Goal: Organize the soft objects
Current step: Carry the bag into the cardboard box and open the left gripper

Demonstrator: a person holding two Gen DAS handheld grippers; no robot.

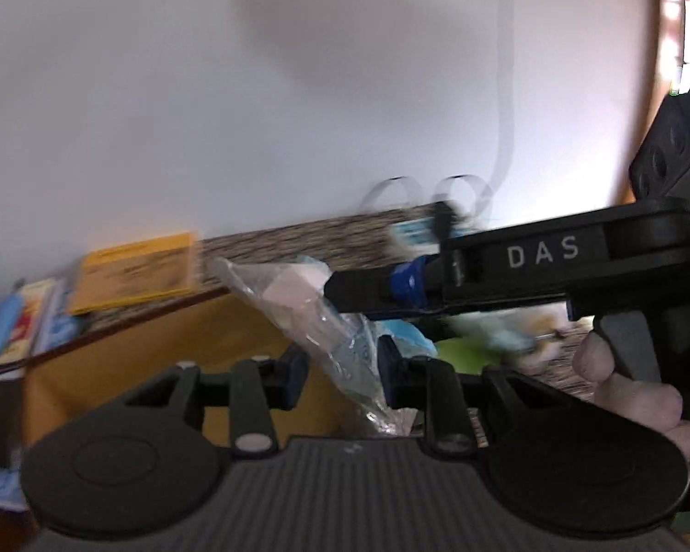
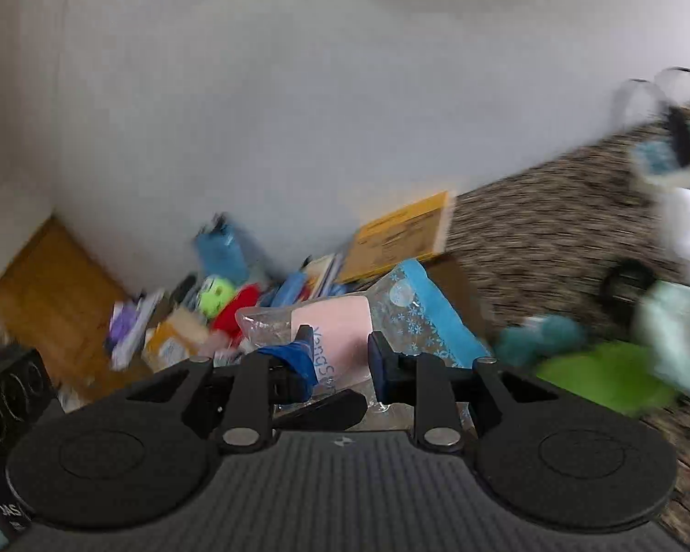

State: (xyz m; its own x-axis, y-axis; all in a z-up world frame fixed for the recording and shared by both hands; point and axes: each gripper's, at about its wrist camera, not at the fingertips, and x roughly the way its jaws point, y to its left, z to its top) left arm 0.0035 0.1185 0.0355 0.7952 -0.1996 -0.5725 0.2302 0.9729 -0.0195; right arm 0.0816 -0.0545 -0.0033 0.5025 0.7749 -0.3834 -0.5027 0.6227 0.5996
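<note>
**Clear packet held off the desk by both grippers**

Clear plastic packet (image 1: pixel 319 303), pink and blue soft contents inside, is raised above the speckled desk (image 1: pixel 299 234). In the left wrist view its long axis runs diagonally, upper end toward the top left, lower end down between the left gripper (image 1: pixel 342 368) fingers (image 1: pixel 294 375), which are close together and appear clamped on the lower crumpled end. The right gripper (image 1: pixel 345 292) enters from the right of that view, fingers closed on the packet's upper part; a hand (image 1: pixel 630 391) shows on its handle.

Right wrist view: packet (image 2: pixel 345 322) lies broadside, pink pad with blue lettering facing the camera, blue flowered section to the right. Right gripper (image 2: pixel 338 359) fingers (image 2: pixel 384 359) straddle it; the grip itself is not clear here.

Only the right view shows the clutter heap at left: red toy (image 2: pixel 237 308), green ball (image 2: pixel 216 296), blue bottle (image 2: pixel 221 253), and a green cloth (image 2: pixel 607 377) at right. Yellow box (image 2: pixel 405 234) appears in both views. Heavy motion blur throughout
</note>
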